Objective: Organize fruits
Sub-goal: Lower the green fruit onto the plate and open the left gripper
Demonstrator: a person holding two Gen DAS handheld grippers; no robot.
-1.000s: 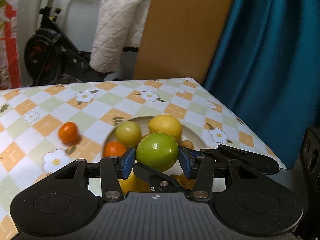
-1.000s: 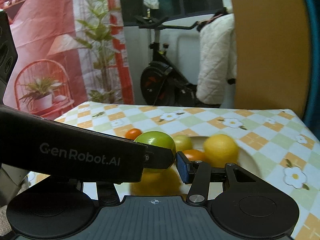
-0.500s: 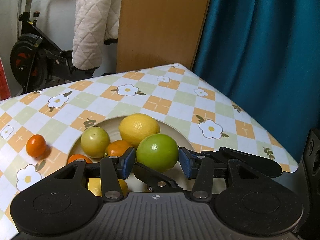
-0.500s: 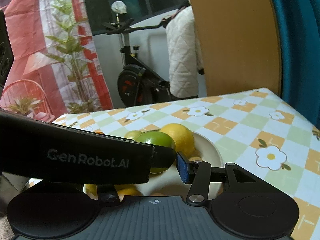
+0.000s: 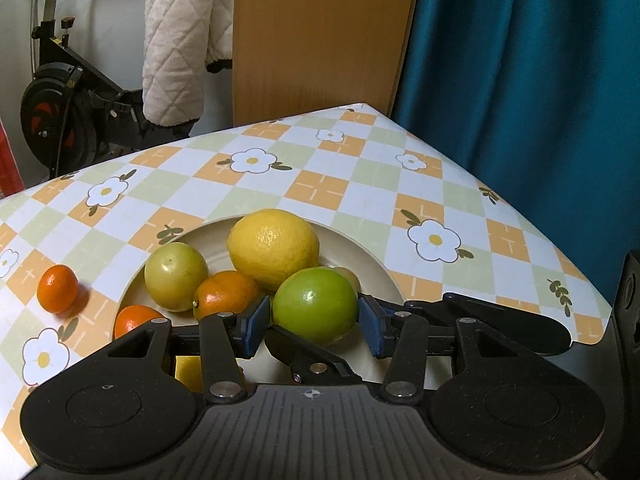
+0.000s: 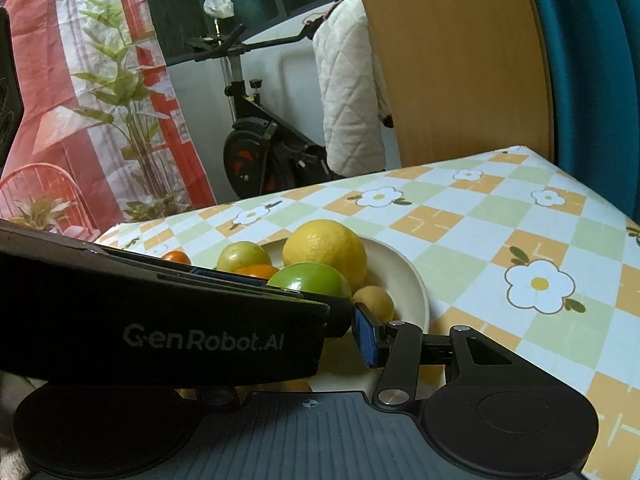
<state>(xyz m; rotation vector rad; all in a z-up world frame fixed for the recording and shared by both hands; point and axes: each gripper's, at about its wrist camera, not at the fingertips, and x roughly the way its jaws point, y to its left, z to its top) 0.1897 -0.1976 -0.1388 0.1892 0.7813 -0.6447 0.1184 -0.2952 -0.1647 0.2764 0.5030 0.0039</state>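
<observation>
The table (image 5: 320, 184) ended at a near corner on the right, where its flowered checked cloth met a teal curtain (image 5: 520, 100); open cloth lay beyond the plate (image 5: 376, 264). An exercise bike (image 5: 60, 100) and a wooden panel (image 5: 320, 40) stood behind. One small orange (image 5: 57, 289) sat on the cloth left of the plate. The left tool (image 5: 314, 322) clenched a shiny green lime (image 5: 315, 305) over the plate's near side, beside a lemon (image 5: 273, 248), a pale green fruit (image 5: 176, 276) and two oranges. The right tool (image 6: 344, 332) was half hidden by the left tool's body; I cannot tell whether it gripped anything.
</observation>
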